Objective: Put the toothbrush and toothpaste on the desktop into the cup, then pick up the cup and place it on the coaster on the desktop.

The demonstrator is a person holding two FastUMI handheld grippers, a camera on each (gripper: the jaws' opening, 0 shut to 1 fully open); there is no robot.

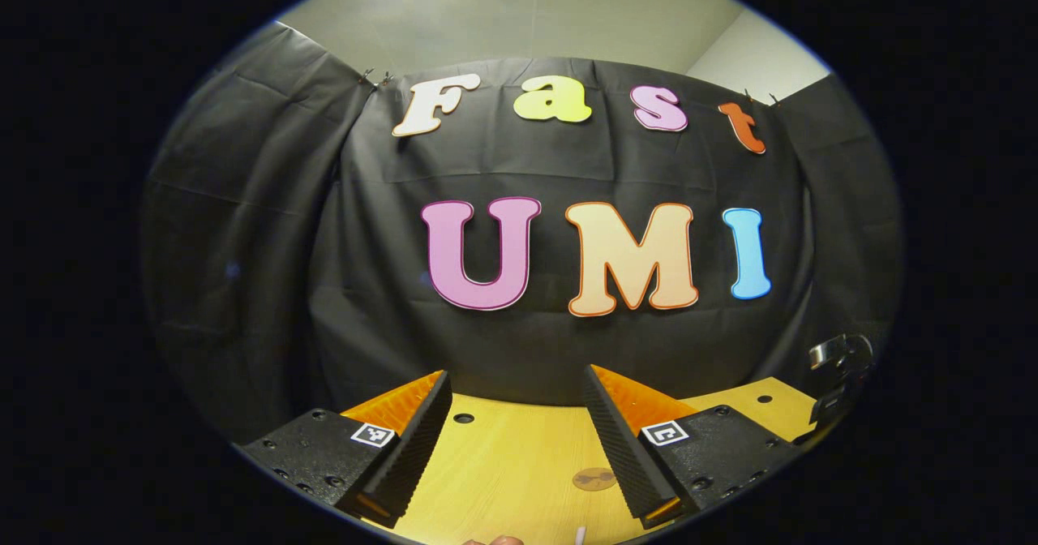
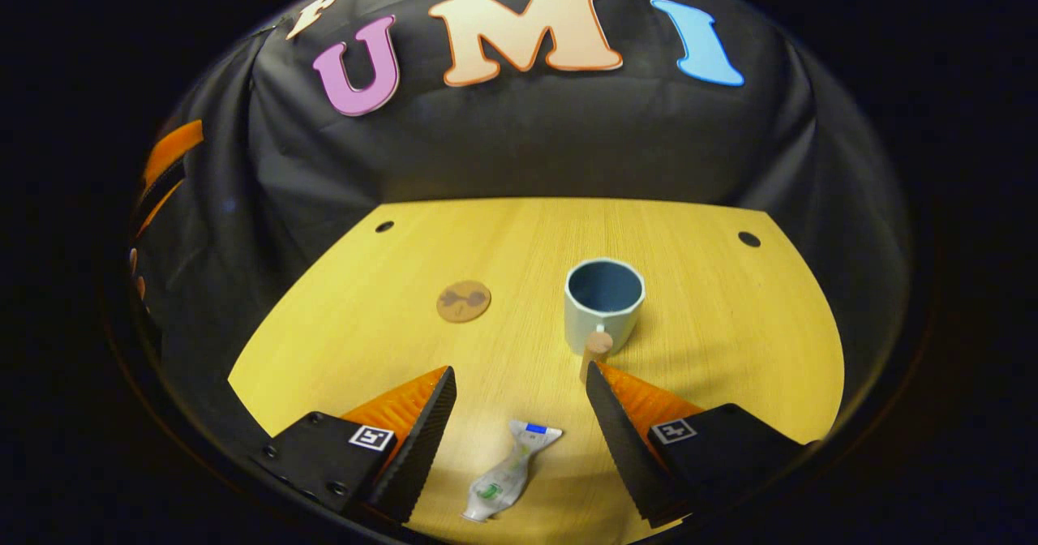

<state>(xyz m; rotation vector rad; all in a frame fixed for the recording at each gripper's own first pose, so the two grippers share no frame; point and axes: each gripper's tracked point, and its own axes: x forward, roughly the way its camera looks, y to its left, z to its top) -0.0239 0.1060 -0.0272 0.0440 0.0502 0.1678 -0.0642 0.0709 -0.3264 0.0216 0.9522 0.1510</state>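
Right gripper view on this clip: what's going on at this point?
Nothing is grasped yet. The right tongs hover open above the crumpled white toothpaste tube, which lies flat on the yellow wooden desktop. Beyond it stands the pale green cup with a blue inside, empty as far as can be seen, and to its left lies the round brown coaster, apart from it. In the left gripper view, the left tongs are open too, holding nothing.

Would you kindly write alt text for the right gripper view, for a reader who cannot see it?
The open right gripper hovers over a yellow wooden desktop, with a crumpled toothpaste tube lying flat between its fingers. Farther off stand an empty pale cup with a wooden handle and, to its left, a round brown coaster, apart from it.
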